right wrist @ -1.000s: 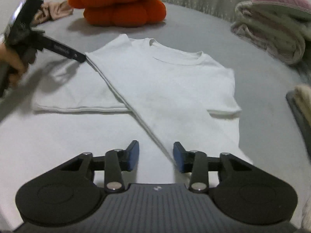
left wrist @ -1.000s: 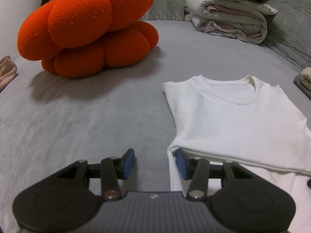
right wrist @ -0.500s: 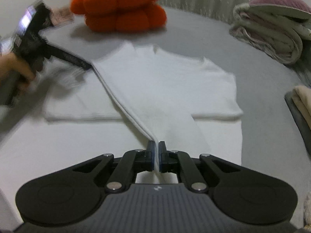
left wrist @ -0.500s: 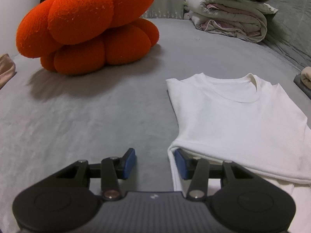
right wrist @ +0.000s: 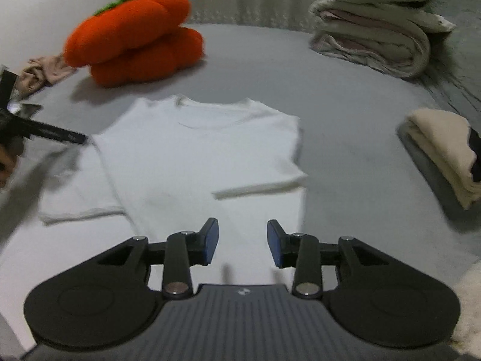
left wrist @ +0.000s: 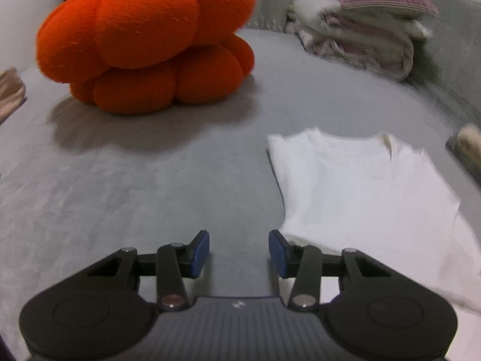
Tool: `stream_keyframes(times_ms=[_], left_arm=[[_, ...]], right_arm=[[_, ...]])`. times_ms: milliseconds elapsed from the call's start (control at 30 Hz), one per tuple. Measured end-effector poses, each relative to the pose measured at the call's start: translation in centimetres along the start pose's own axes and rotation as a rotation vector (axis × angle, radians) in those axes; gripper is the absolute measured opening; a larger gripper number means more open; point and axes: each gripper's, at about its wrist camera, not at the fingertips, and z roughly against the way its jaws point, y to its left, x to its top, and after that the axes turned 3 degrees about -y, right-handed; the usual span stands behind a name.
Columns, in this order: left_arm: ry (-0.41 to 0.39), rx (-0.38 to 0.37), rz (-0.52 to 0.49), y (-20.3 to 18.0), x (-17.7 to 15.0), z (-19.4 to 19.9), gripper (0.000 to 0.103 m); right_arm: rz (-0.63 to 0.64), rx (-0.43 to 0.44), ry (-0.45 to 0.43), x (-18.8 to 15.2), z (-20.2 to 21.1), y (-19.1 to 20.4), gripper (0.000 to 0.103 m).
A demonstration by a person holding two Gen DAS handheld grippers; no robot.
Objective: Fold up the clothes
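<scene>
A white T-shirt (right wrist: 198,150) lies flat on the grey bed, its left side folded over the middle, neckline away from me. It also shows in the left wrist view (left wrist: 360,186), at the right. My right gripper (right wrist: 242,242) is open and empty above the shirt's lower part. My left gripper (left wrist: 239,251) is open and empty over the bed, its right finger at the shirt's left edge. The left gripper also shows at the left in the right wrist view (right wrist: 45,132).
An orange pumpkin cushion (left wrist: 150,42) sits at the back left. Folded quilts with a pink pillow (right wrist: 378,27) lie at the back right. A folded cream garment (right wrist: 442,147) lies on a dark board at the right. A beige cloth (right wrist: 42,70) lies far left.
My right gripper shut on the shirt's folded edge half a second ago, then let go and opened. The fold now lies flat. My left gripper stayed open and shifted slightly.
</scene>
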Motion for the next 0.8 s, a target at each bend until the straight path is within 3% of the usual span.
stream_keyframes(times_ms=[133, 267, 400, 533, 567, 667, 800], left_arm=[[-0.02, -0.076, 0.117, 1.2, 0.1, -0.1, 0.046], [-0.04, -0.085, 0.087, -0.7, -0.2, -1.1, 0.051], [-0.056, -0.028, -0.008, -2.8, -0.5, -2.2, 0.051], [-0.057, -0.037, 0.004, -2.5, -0.4, -3.1, 0.051], [-0.054, -0.041, 0.003, -2.4, -0.5, -3.4, 0.047], [-0.043, -0.08, -0.04, -2.8, -0.8, -3.6, 0.013], [-0.049, -0.037, -0.045, -3.7, -0.5, -3.0, 0.01]], right_arm=[[-0.019, -0.009, 0.01, -0.1, -0.3, -0.7, 0.039], [-0.01, 0.004, 0.01, -0.1, -0.1, -0.4, 0.039], [-0.012, -0.014, 0.052, -0.7, -0.6, -0.9, 0.039], [-0.047, -0.006, 0.053, -0.8, -0.5, -2.2, 0.039], [-0.057, 0.01, 0.055, -0.8, -0.5, -2.4, 0.039], [-0.064, 0.056, 0.115, -1.4, -1.4, -2.1, 0.039], [-0.013, 0.021, 0.169, -2.0, -2.9, -1.2, 0.026]])
